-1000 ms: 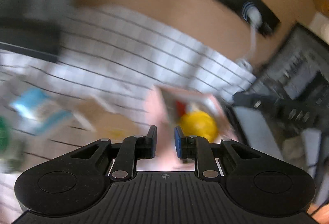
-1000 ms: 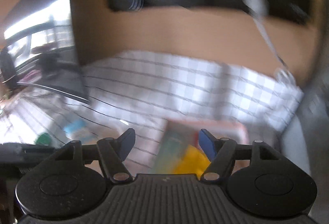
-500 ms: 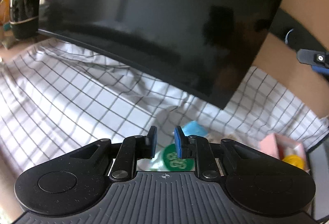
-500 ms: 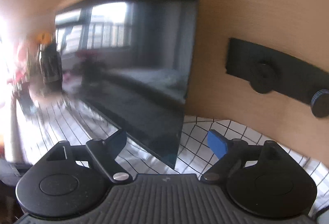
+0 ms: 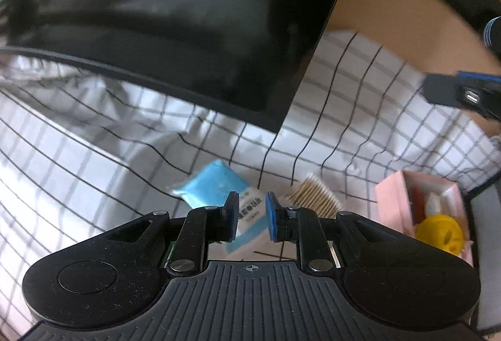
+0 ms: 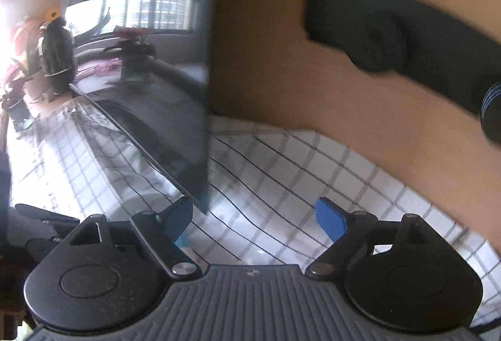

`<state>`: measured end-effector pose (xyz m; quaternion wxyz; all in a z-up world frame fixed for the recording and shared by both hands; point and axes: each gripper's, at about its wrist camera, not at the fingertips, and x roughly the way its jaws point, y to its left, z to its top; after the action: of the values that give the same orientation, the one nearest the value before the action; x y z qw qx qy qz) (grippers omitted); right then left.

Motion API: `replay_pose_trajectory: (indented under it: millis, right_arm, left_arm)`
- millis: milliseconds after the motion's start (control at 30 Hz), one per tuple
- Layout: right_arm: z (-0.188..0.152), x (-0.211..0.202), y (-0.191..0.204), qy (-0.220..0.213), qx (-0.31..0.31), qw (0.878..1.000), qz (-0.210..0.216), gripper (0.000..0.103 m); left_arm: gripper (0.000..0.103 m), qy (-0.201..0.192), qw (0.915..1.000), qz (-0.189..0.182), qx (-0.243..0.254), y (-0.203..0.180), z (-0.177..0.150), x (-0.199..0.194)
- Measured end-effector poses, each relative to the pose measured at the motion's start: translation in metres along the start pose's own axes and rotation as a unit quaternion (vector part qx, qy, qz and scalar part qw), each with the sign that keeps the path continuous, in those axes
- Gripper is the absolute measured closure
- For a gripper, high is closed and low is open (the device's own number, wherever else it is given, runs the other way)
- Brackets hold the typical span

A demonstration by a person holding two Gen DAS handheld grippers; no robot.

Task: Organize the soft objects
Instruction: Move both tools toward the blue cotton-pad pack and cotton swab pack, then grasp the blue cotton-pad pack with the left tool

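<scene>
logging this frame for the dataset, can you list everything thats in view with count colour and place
blue packet: 1, light blue and white with print, on the cloth just ahead of the left gripper
cotton swabs: 1 bundle, tan, on the cloth right of the packet
pink box: 1, pink, open, at the right edge of the cloth
yellow ball: 1, yellow, inside the pink box, beside red and white items too blurred to name
checked cloth: 1, white with dark lines, wrinkled, covering the surface
screen: 1, black and glossy, standing at the back of the cloth
black strip: 1, black, on the tan wall
left gripper: 1, black with blue pads, narrow gap, holding nothing
right gripper: 1, black with blue pads, wide open, empty
</scene>
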<state>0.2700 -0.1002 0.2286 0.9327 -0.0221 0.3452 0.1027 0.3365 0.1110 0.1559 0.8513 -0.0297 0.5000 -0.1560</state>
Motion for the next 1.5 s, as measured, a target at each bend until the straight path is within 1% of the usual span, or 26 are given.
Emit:
replay_pose_trajectory:
  millis: [67, 167, 233, 300, 333, 367, 433, 533, 600, 667, 700, 767, 800, 867, 933, 1000, 1033, 1100, 1167, 1200, 1267, 1333, 1367, 1400, 1433, 1500]
  right_arm:
    - [-0.008, 0.010, -0.014, 0.008, 0.020, 1.000, 0.010, 0.017]
    - [-0.020, 0.027, -0.032, 0.018, 0.043, 0.999, 0.015, 0.017]
    - [-0.025, 0.037, -0.041, 0.026, 0.057, 0.998, 0.017, 0.017]
    - [-0.029, 0.045, -0.048, 0.029, 0.070, 0.997, 0.022, 0.017]
    - [-0.030, 0.046, -0.052, 0.028, 0.074, 0.997, 0.024, 0.017]
    - [-0.032, 0.048, -0.054, 0.027, 0.079, 0.996, 0.026, 0.017]
    - [-0.035, 0.055, -0.056, 0.029, 0.086, 0.995, 0.032, 0.017]
    - [-0.039, 0.063, -0.059, 0.035, 0.098, 0.994, 0.041, 0.017]
    - [-0.042, 0.066, -0.063, 0.036, 0.107, 0.993, 0.046, 0.017]
    - [-0.043, 0.067, -0.067, 0.034, 0.114, 0.992, 0.046, 0.017]
    - [-0.044, 0.067, -0.068, 0.032, 0.117, 0.992, 0.045, 0.017]
    - [-0.045, 0.065, -0.070, 0.027, 0.119, 0.991, 0.046, 0.017]
    - [-0.045, 0.064, -0.069, 0.024, 0.119, 0.991, 0.049, 0.017]
    - [-0.046, 0.061, -0.068, 0.017, 0.119, 0.991, 0.056, 0.017]
    - [-0.047, 0.059, -0.065, 0.012, 0.116, 0.991, 0.060, 0.017]
    - [-0.049, 0.060, -0.061, 0.013, 0.109, 0.992, 0.061, 0.017]
    - [-0.050, 0.061, -0.060, 0.016, 0.107, 0.992, 0.062, 0.017]
    - [-0.052, 0.062, -0.059, 0.020, 0.107, 0.992, 0.060, 0.017]
    - [-0.054, 0.062, -0.060, 0.020, 0.109, 0.992, 0.058, 0.017]
    - [-0.054, 0.063, -0.060, 0.021, 0.110, 0.992, 0.057, 0.017]
    - [-0.056, 0.064, -0.062, 0.024, 0.112, 0.992, 0.054, 0.017]
    - [-0.057, 0.064, -0.063, 0.027, 0.114, 0.992, 0.053, 0.017]
    - [-0.058, 0.065, -0.064, 0.028, 0.115, 0.992, 0.052, 0.017]
    - [-0.058, 0.065, -0.064, 0.030, 0.116, 0.992, 0.051, 0.017]
    - [-0.059, 0.066, -0.064, 0.032, 0.117, 0.991, 0.050, 0.017]
    - [-0.060, 0.066, -0.064, 0.034, 0.118, 0.991, 0.051, 0.017]
  left_arm:
    - [0.083, 0.025, 0.9996, 0.010, -0.005, -0.006, 0.005, 0.021]
    - [0.083, 0.054, 0.9976, 0.040, -0.017, -0.009, 0.010, 0.048]
    - [0.083, 0.070, 0.9954, 0.053, -0.037, -0.005, 0.011, 0.064]
    - [0.083, 0.089, 0.9925, 0.057, -0.062, 0.000, 0.011, 0.080]
    - [0.083, 0.095, 0.9914, 0.059, -0.067, 0.001, 0.012, 0.086]
    - [0.083, 0.092, 0.9912, 0.066, -0.068, 0.000, 0.012, 0.091]
    - [0.083, 0.082, 0.9921, 0.073, -0.060, -0.005, 0.015, 0.095]
    - [0.082, 0.082, 0.9933, 0.067, -0.045, -0.017, 0.015, 0.102]
    - [0.082, 0.086, 0.9944, 0.056, -0.025, -0.023, 0.014, 0.104]
    - [0.079, 0.094, 0.9939, 0.055, -0.018, -0.024, 0.017, 0.100]
    - [0.079, 0.091, 0.9935, 0.067, -0.006, -0.024, 0.018, 0.096]
    - [0.079, 0.079, 0.9903, 0.112, 0.025, -0.024, 0.022, 0.086]
    - [0.079, 0.080, 0.9885, 0.126, 0.026, -0.020, 0.024, 0.082]
    - [0.080, 0.094, 0.9872, 0.129, 0.002, -0.008, 0.027, 0.080]
    - [0.080, 0.104, 0.9868, 0.119, -0.035, 0.003, 0.029, 0.083]
    - [0.080, 0.118, 0.9855, 0.109, -0.055, 0.007, 0.026, 0.093]
    - [0.078, 0.124, 0.9850, 0.105, -0.058, 0.005, 0.024, 0.098]
    - [0.071, 0.113, 0.9866, 0.109, -0.046, -0.005, 0.022, 0.104]
    - [0.053, 0.116, 0.9879, 0.093, -0.044, -0.011, 0.022, 0.107]
    - [0.047, 0.119, 0.9882, 0.084, -0.046, -0.014, 0.023, 0.109]
    - [0.028, 0.123, 0.9893, 0.070, -0.038, -0.020, 0.023, 0.112]
    - [0.026, 0.124, 0.9904, 0.054, -0.028, -0.024, 0.022, 0.113]
    - [0.027, 0.122, 0.9907, 0.055, -0.020, -0.025, 0.020, 0.113]
    - [0.027, 0.122, 0.9904, 0.065, -0.009, -0.026, 0.019, 0.111]
    - [0.030, 0.122, 0.9894, 0.079, 0.004, -0.028, 0.019, 0.111]
    - [0.032, 0.113, 0.9849, 0.123, 0.046, -0.031, 0.015, 0.107]
